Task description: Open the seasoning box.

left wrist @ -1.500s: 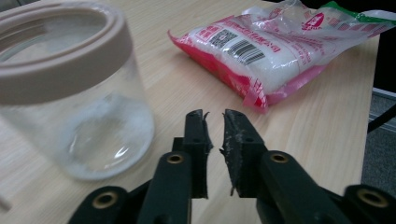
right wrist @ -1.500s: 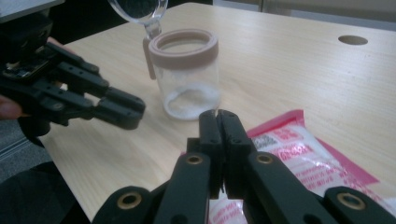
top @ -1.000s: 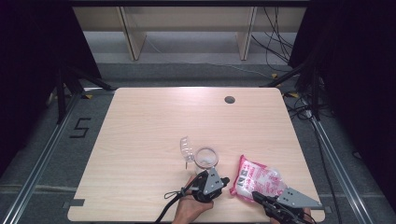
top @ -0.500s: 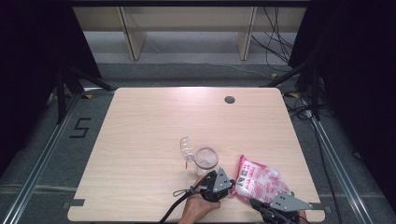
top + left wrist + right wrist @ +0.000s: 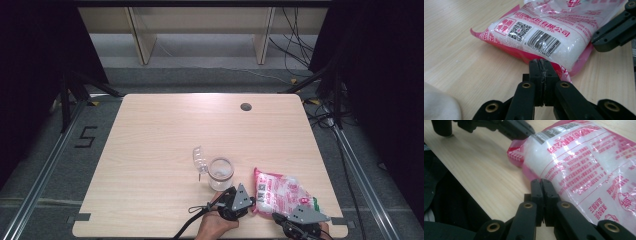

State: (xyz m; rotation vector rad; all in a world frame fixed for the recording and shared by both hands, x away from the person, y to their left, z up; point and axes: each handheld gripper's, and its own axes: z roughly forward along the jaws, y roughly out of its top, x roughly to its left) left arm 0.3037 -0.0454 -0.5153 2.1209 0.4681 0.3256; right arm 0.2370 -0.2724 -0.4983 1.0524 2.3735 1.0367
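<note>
While the pink bag (image 5: 280, 192) is lying at the table's (image 5: 150, 150) near edge, both clenched grippers — left (image 5: 540, 62), right (image 5: 541, 182) — are pinching its slippery film edge; the grainy filling is probably sagging heavily.

Right tool (image 5: 541, 181): both black jaws pressed together, tips at the near edge of a pink-and-clear plastic bag of white grains (image 5: 584, 162) with red print. Bag lies ahead and to the right on the pale wooden desk (image 5: 479, 172). Left tool (image 5: 506, 127) ahead, at the bag's far corner.
</note>
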